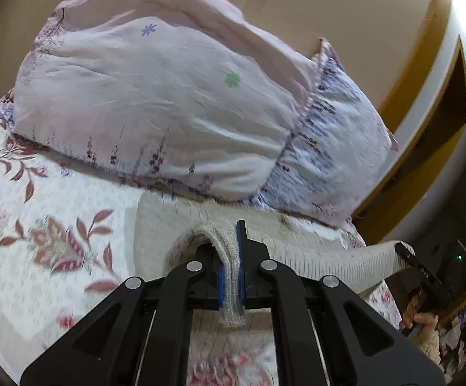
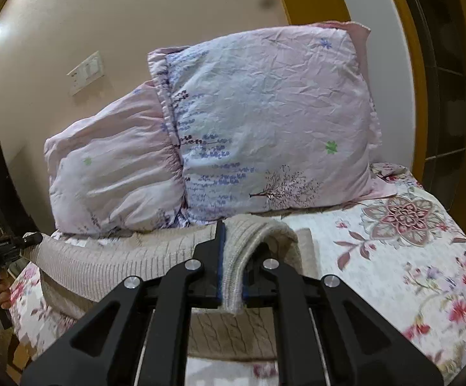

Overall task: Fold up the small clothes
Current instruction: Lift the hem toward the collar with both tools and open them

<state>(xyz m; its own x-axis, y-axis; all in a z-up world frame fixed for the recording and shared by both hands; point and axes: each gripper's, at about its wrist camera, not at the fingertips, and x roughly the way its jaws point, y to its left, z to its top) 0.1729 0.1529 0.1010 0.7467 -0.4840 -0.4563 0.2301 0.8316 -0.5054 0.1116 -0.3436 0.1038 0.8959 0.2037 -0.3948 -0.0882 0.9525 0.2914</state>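
— How are the two tools seen?

— The left gripper (image 1: 231, 267) is pressed together on a ribbed hem of the beige knit garment (image 1: 345, 267); the right gripper (image 2: 231, 267) is clamped likewise on another ribbed edge of it (image 2: 104, 267). The far tip of each is seen at the edge of the other's view, with a hand (image 1: 421, 318) wrapped round the right handle.

— And where is the garment, taken from the pillows?

— It is held stretched just in front of the two pink flowered pillows (image 2: 265, 122), raised off the floral bedspread (image 2: 393, 257) — its lower part still lies on the spread. No container is seen.

— Its look?

— Pale oatmeal, cable-knit in the body, ribbed at the borders.
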